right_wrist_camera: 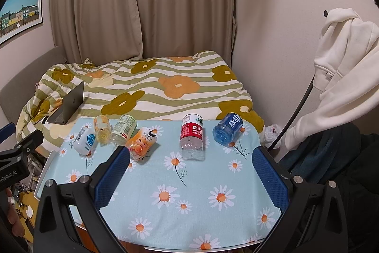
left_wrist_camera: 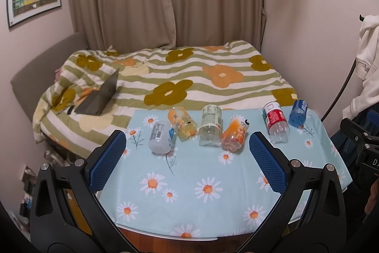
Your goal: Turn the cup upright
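I see my left claw (left_wrist_camera: 187, 158) spread wide, gripping nothing, above the daisy-cloth desk (left_wrist_camera: 201, 205). Six cups lie on their sides along its far edge: white (left_wrist_camera: 161, 138), yellow (left_wrist_camera: 182, 123), pale green (left_wrist_camera: 210, 126), orange (left_wrist_camera: 235, 134), red (left_wrist_camera: 276, 121), blue (left_wrist_camera: 299, 113). My right claw (right_wrist_camera: 190, 172) likewise gapes, empty, nearest the red cup.

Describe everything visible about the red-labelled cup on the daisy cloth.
The red-labelled cup is a cut-down clear plastic bottle with a red wrap bearing white characters and a white band at its far end. It lies on its side on the blue daisy tablecloth, its ribbed transparent base toward the camera and its length pointing away. It looks empty. Nothing touches it but the cloth; the blue cup lies apart to its right. Neither gripper holds it.
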The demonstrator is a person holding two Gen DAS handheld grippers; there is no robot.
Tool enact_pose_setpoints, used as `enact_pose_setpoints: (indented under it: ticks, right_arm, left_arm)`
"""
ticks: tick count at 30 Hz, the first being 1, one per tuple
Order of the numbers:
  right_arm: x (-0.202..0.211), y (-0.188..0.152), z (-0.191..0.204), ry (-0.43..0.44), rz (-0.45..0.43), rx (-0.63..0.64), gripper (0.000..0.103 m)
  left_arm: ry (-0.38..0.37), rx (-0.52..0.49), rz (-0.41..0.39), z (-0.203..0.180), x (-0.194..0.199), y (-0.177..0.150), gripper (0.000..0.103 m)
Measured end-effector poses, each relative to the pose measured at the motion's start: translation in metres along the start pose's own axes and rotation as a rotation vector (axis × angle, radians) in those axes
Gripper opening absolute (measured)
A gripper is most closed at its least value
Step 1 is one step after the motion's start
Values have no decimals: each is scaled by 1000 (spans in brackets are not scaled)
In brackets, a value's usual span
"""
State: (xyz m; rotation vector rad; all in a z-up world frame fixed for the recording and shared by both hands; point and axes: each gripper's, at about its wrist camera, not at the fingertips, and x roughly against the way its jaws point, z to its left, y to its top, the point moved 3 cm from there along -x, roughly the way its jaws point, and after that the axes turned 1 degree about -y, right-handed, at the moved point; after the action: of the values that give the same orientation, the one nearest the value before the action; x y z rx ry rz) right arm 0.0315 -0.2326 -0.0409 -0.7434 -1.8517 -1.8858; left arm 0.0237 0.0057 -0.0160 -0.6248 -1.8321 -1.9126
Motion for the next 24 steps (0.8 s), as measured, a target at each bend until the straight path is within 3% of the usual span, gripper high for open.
enact_pose_setpoints:
  ticks: [24]
  right_arm:
    - [1,-1,-2,2,-2,-3,103]
  left_arm:
    - [1,-1,2,-1,-1,1,103]
